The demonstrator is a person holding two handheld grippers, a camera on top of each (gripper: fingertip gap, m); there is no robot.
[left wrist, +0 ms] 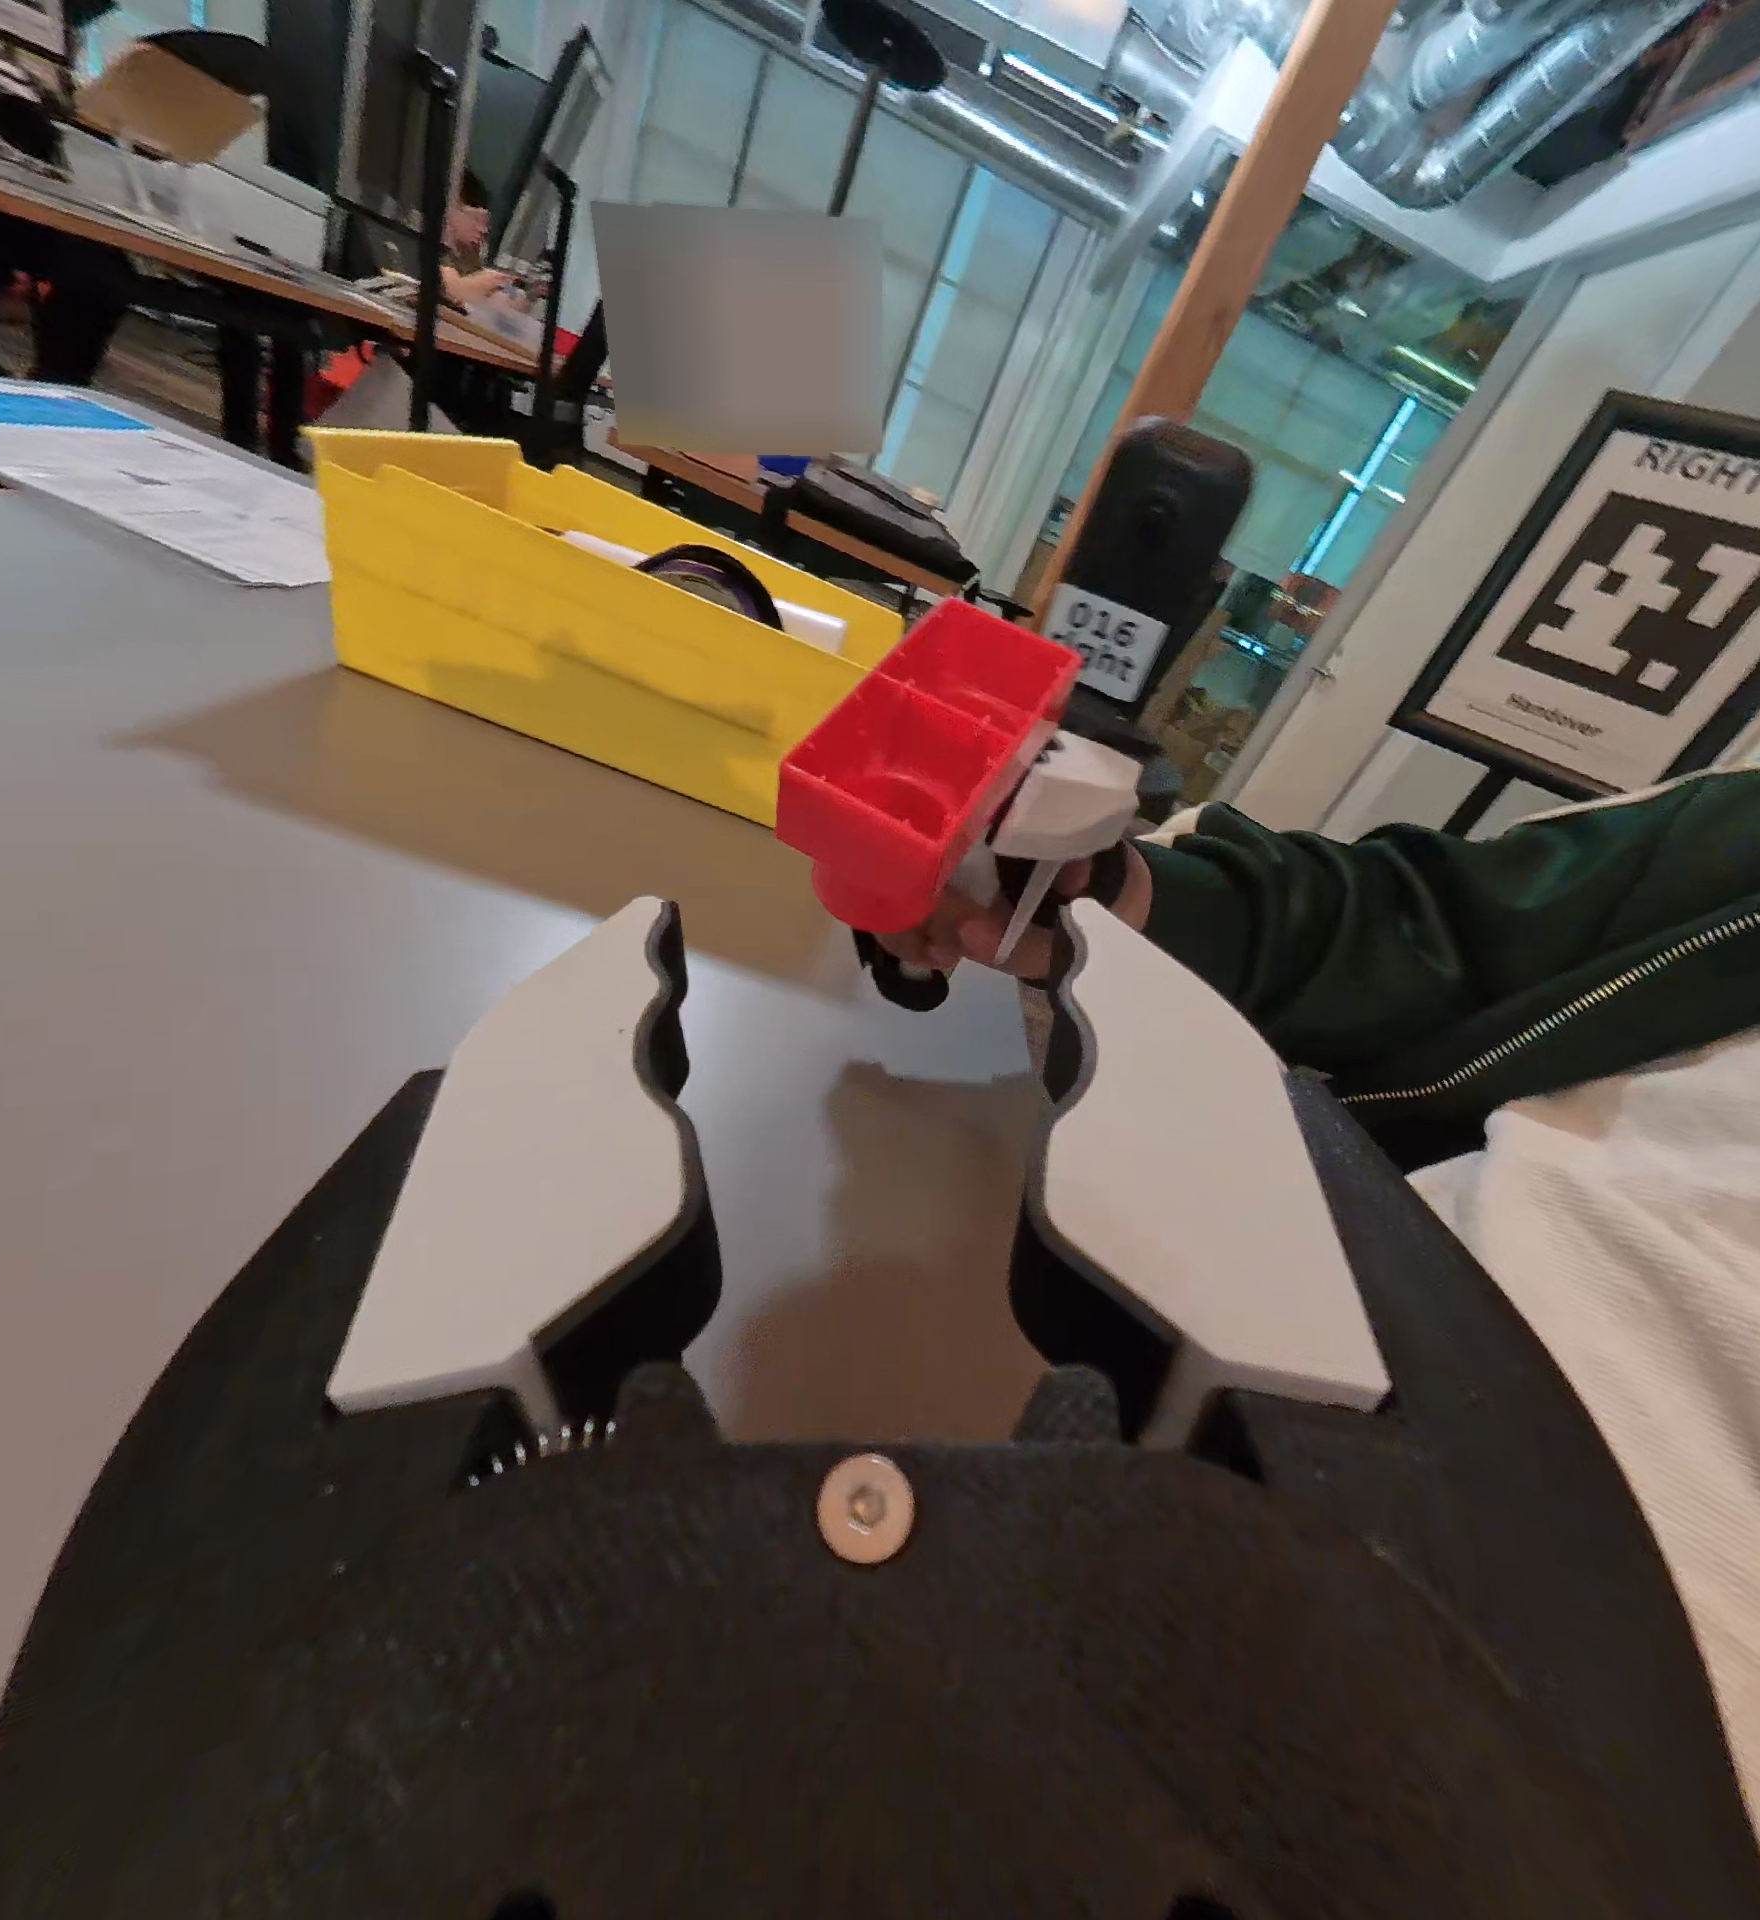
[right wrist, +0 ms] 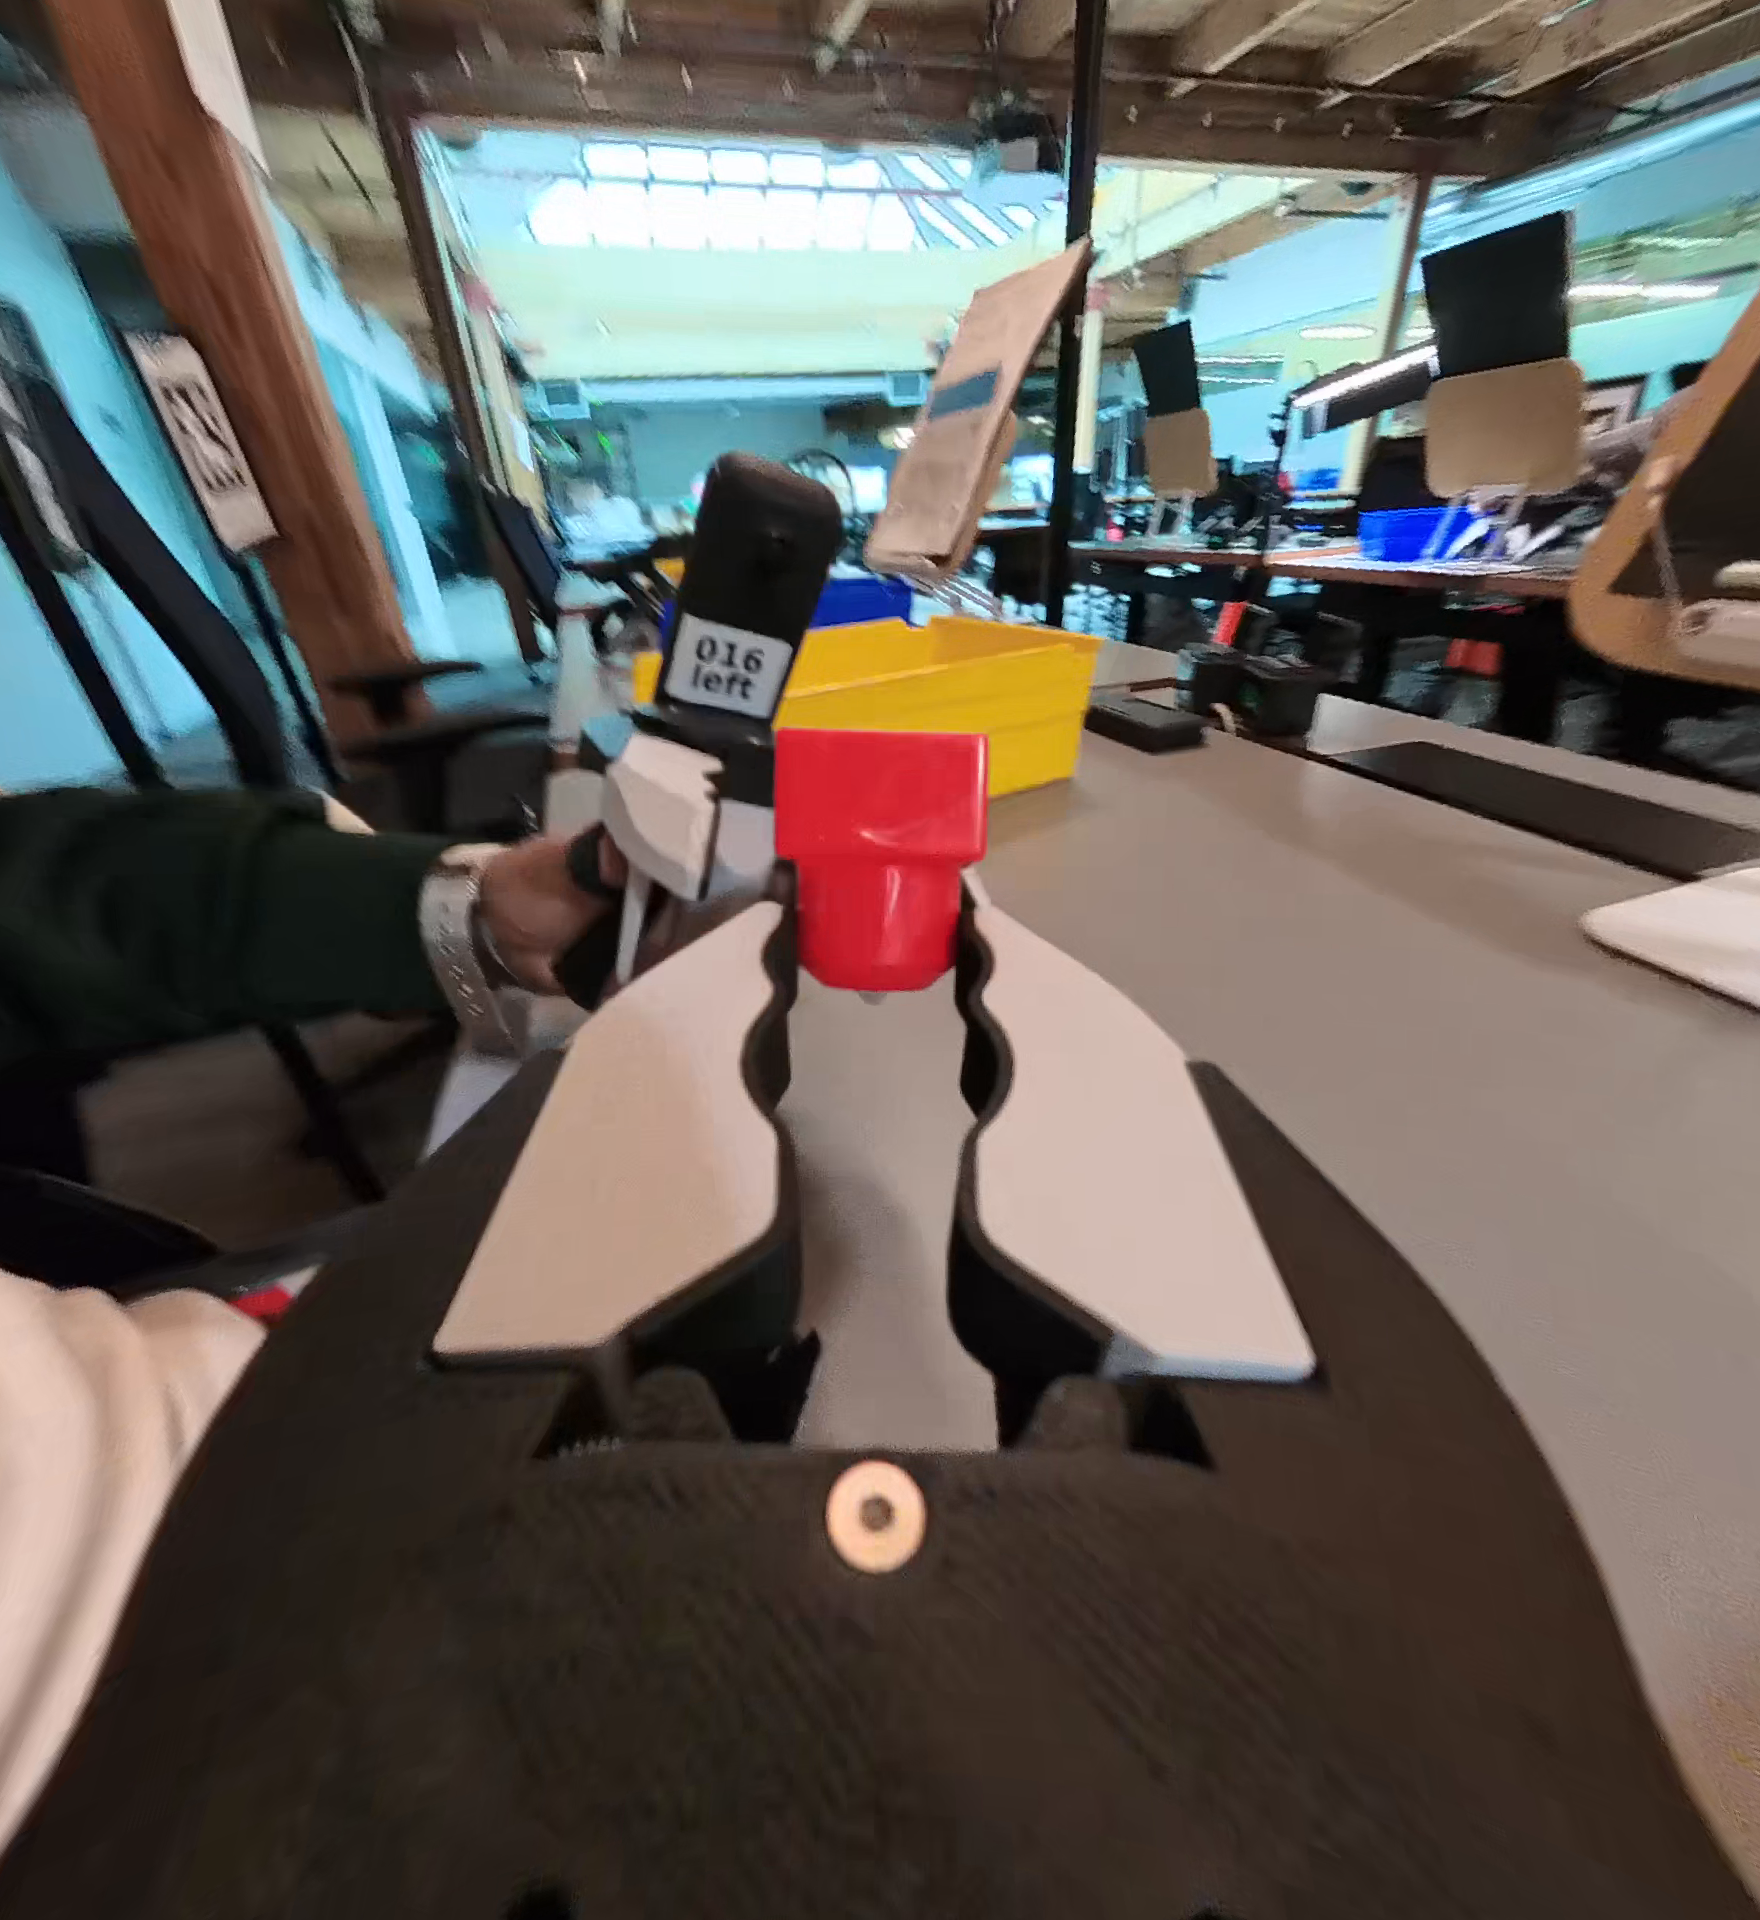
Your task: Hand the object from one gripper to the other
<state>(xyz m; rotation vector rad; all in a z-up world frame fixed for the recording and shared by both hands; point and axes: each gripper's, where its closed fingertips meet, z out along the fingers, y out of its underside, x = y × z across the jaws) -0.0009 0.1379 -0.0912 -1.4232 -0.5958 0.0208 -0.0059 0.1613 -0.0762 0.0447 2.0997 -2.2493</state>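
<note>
A red plastic box (left wrist: pixel 917 758) with two open compartments and a round stub underneath is held in the air above the grey table (left wrist: pixel 180 935). My right gripper (right wrist: pixel 871 914) is shut on the stub of the red box (right wrist: pixel 881 810). In the left wrist view its white fingers (left wrist: pixel 1058 800) show behind the box. My left gripper (left wrist: pixel 871 935) is open and empty, just below and in front of the box without touching it. In the right wrist view its white fingers (right wrist: pixel 663 810) show to the left of the box.
A yellow bin (left wrist: pixel 543 623) with items inside stands on the table behind the box; it also shows in the right wrist view (right wrist: pixel 959 686). Papers (left wrist: pixel 128 468) lie far left. A framed marker sign (left wrist: pixel 1634 592) stands at right. A white stand base (right wrist: pixel 1738 935) and black pads (right wrist: pixel 1541 800) sit on the table. Both grippers' tips are close together, under 4 cm apart.
</note>
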